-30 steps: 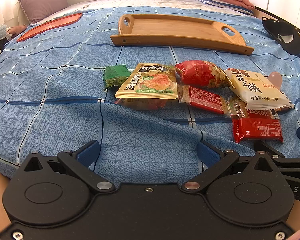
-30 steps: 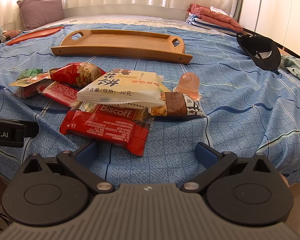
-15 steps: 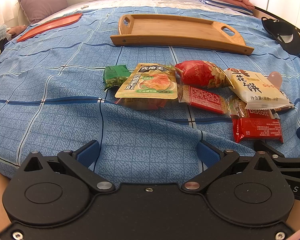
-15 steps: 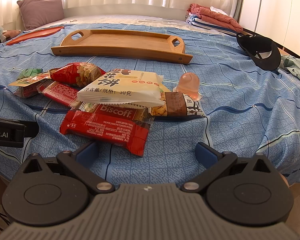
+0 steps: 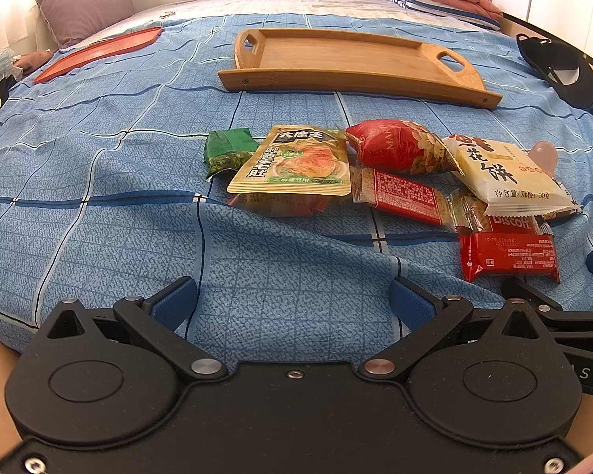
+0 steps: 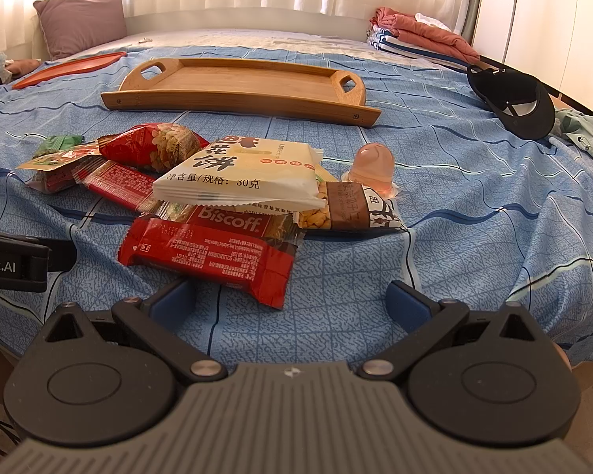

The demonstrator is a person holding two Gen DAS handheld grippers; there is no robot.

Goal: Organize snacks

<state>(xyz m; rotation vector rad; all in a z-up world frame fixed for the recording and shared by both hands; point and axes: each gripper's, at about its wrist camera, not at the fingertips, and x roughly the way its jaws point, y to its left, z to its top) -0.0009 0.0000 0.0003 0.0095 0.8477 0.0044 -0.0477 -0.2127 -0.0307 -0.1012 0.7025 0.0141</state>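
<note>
Both grippers, left and right, gape empty; snacks heaped near, tray probably their destination.

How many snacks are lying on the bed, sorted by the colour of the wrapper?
Yellow pouch: 1
Green packet: 1
Red packets: 4 (peanut bag, long bar, Biscoff pack, hidden wrapper half under the yellow pouch)
Cream packet: 1
Brown-and-white packet: 1
Pink jelly cup: 1
Total: 9, as far as the pile shows
</note>
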